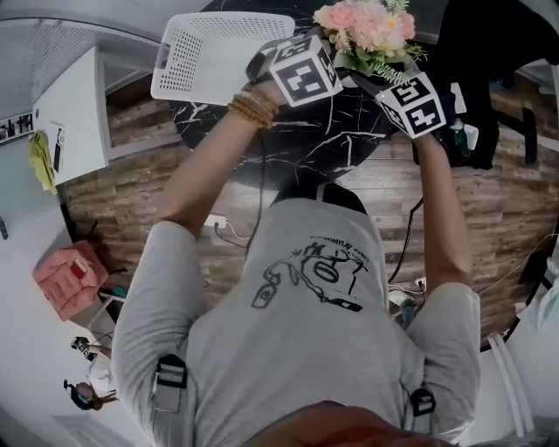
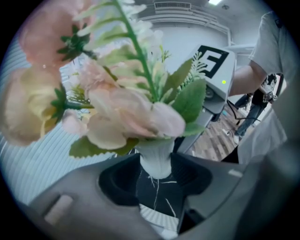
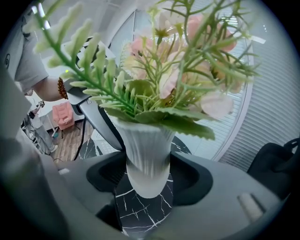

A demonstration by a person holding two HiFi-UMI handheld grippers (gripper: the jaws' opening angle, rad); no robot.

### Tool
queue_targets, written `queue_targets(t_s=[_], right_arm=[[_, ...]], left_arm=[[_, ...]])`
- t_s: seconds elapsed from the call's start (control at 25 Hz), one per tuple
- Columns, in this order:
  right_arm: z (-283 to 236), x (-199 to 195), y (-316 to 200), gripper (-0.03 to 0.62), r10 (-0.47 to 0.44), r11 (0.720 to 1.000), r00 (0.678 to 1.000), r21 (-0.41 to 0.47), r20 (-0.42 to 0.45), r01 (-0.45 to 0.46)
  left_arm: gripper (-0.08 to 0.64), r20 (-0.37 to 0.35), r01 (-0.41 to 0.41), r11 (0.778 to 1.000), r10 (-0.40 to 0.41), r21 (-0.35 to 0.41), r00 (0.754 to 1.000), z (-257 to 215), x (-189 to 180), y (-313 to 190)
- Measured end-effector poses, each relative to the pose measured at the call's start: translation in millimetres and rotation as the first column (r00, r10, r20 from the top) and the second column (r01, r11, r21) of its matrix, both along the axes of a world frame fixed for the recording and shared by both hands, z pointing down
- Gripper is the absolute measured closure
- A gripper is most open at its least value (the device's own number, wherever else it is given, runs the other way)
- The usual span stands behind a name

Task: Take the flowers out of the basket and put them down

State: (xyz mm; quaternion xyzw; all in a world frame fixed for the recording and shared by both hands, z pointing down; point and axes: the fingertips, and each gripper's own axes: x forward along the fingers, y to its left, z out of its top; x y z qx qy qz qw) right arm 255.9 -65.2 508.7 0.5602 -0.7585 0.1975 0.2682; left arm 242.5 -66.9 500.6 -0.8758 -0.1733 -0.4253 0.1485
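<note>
A bunch of pink and cream artificial flowers [image 1: 367, 26] with green leaves stands in a white ribbed vase [image 3: 146, 154]. In the head view it is over the far side of a round black marble table [image 1: 288, 148]. My left gripper [image 1: 342, 54] grips the vase from the left and my right gripper [image 1: 377, 77] from the right. In the left gripper view the vase's narrow foot [image 2: 157, 159] sits pinched between the dark pads of the left gripper [image 2: 157, 180]. The right gripper [image 3: 146, 180] clamps the vase lower down its body. The white perforated basket [image 1: 214, 52] sits to the left on the table.
A white cabinet [image 1: 74, 113] stands left of the table, with a pink object [image 1: 70, 279] on the wooden floor below it. A dark chair with black cloth [image 1: 489, 52] is at the right. Cables run across the floor by my feet.
</note>
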Motion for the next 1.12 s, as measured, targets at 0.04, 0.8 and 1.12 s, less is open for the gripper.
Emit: queue_targets(t_s=[0.04, 0.8, 1.12], right_arm=[[4, -1, -1, 0.293, -0.004, 1.0, 1.0, 0.002, 0.001, 0.004], [79, -6, 13, 0.293, -0.024, 0.999, 1.0, -0.027, 0.005, 0.024], [99, -6, 21, 0.293, -0.019, 0.999, 1.0, -0.044, 0.004, 0.019]], left_arm=[[0.354, 0.004, 0.001, 1.0, -0.001, -0.001, 1.0, 5, 0, 0], [0.356, 0.055, 0.025, 1.0, -0.025, 0.004, 0.998, 80, -5, 14], [0.357, 0.066, 0.036, 0.999, -0.036, 0.009, 0.997, 97, -7, 20]])
